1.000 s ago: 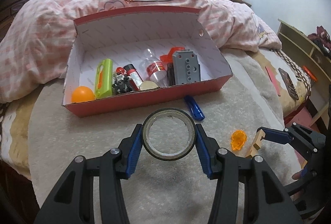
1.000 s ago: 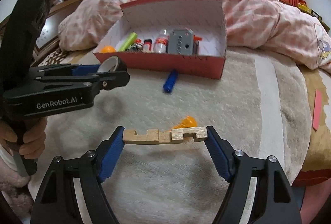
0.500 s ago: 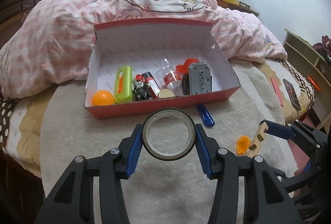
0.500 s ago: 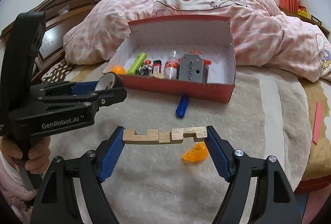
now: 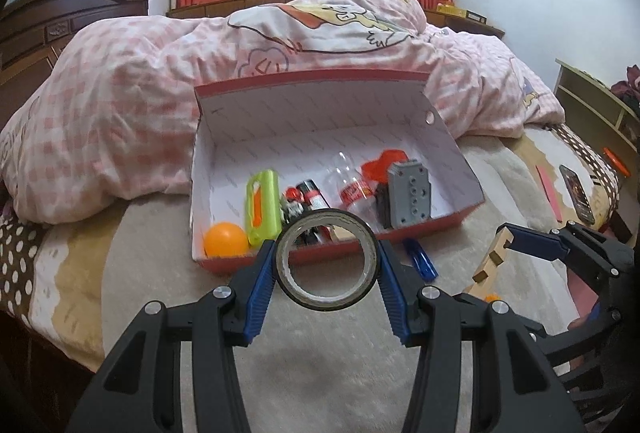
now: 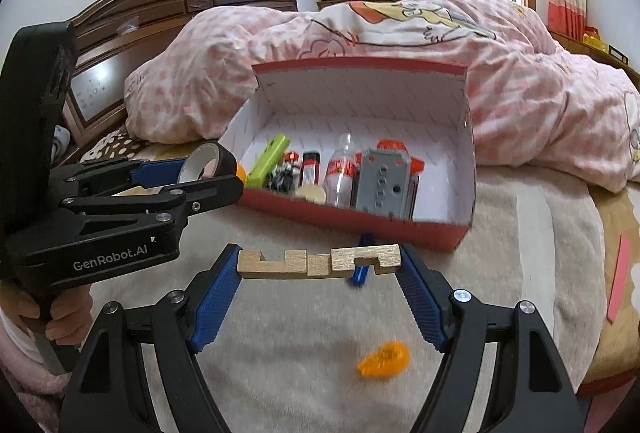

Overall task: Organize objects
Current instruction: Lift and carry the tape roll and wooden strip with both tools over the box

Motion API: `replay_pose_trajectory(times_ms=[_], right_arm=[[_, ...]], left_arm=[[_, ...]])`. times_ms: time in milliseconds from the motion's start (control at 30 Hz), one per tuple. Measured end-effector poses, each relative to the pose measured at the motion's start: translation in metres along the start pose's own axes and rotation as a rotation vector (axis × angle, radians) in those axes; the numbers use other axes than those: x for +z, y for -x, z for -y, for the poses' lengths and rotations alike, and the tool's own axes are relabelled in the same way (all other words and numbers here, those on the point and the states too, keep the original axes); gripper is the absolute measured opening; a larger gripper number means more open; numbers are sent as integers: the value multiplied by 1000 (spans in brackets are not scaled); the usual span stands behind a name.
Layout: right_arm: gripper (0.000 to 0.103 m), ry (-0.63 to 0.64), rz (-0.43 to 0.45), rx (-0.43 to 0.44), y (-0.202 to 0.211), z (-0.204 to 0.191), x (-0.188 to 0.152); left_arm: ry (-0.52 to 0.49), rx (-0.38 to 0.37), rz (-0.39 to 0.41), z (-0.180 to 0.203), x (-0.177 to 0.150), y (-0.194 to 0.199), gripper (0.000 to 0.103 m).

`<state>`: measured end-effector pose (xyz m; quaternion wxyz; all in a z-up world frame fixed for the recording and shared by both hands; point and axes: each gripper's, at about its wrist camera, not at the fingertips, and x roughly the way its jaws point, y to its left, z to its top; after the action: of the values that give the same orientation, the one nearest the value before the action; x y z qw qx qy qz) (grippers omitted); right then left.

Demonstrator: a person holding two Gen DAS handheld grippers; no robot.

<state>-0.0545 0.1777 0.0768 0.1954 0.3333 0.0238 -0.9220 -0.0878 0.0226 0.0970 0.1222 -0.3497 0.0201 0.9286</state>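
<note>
My left gripper clamps a roll of tape between its blue pads, the ring upright and facing me, held above the beige blanket just in front of the red box. My right gripper grips a notched wooden block lengthwise, end to end. On the blanket lie 2 loose pieces: a blue piece by the box wall and an orange piece nearer me. The box holds an orange ball and a grey block, among others.

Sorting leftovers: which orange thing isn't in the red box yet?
The translucent orange plastic piece, lying on the beige blanket; the orange ball already sits inside the red cardboard box.
</note>
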Motion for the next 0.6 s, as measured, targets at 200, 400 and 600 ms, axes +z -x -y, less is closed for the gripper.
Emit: replay_pose_trajectory(times_ms=[200,400,600], right_arm=[[78,-1,16,-10,-13,6,19],[78,-32,8,-5,-31,15,37],[78,-42,14,-24,-46,25,54]], left_arm=[[26,17,4,-12,20,-12,49],[38,33,-1,-18,36,-30,49],[64,42,-22,-27,48,-49,49]])
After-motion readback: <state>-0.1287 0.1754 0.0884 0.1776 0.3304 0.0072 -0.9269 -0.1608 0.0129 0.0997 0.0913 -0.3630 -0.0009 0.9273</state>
